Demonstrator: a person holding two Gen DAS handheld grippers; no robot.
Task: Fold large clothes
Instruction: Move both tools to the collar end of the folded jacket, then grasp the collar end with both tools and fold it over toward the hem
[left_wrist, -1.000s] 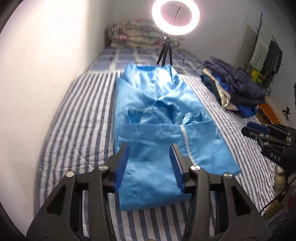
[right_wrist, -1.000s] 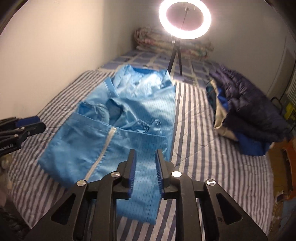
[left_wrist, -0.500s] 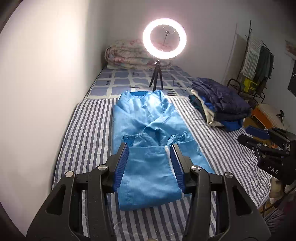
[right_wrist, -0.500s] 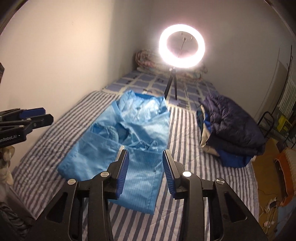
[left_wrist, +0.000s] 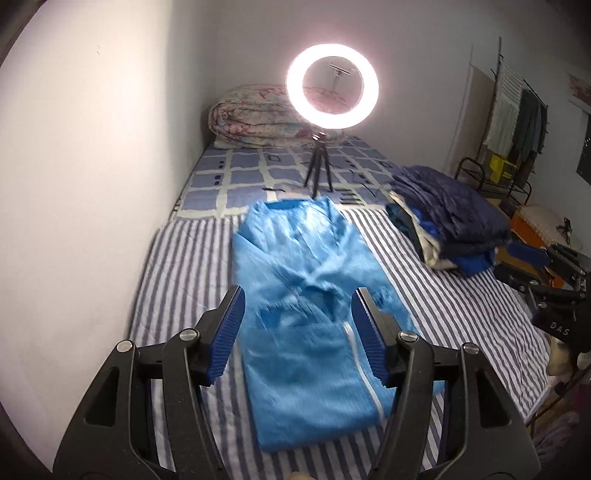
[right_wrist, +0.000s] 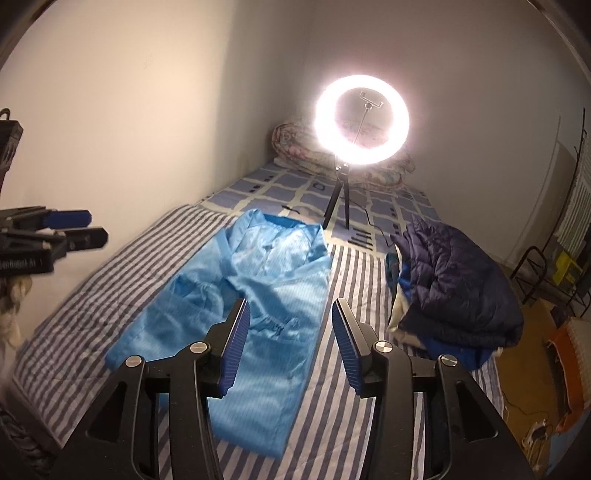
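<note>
1. the left wrist view shows the right gripper (left_wrist: 532, 258) off to the right of the left fingers, over the bed's edge, plus a clothes rack (left_wrist: 517, 122) at the far right wall; the right wrist view shows the left gripper (right_wrist: 70, 227) to the left of the right fingers, by the wall.
2. the blue garment (left_wrist: 314, 295) lies flat on the striped bed (left_wrist: 177, 280), partly folded, sleeves drawn across its middle. its long axis runs straight away from the left fingers, collar at the far end toward the ring light (left_wrist: 332, 92), hem nearest the fingertips. in the right wrist view the blue garment (right_wrist: 255, 295) sits ahead and left of the fingers, slanting from near left to far right.
3. a pile of dark jackets (right_wrist: 454, 284) lies ahead and right of the right fingers.
4. both grippers hang above the bed's near end, tilted down at the garment, fingers spread wide and holding nothing, clear of the cloth.
</note>
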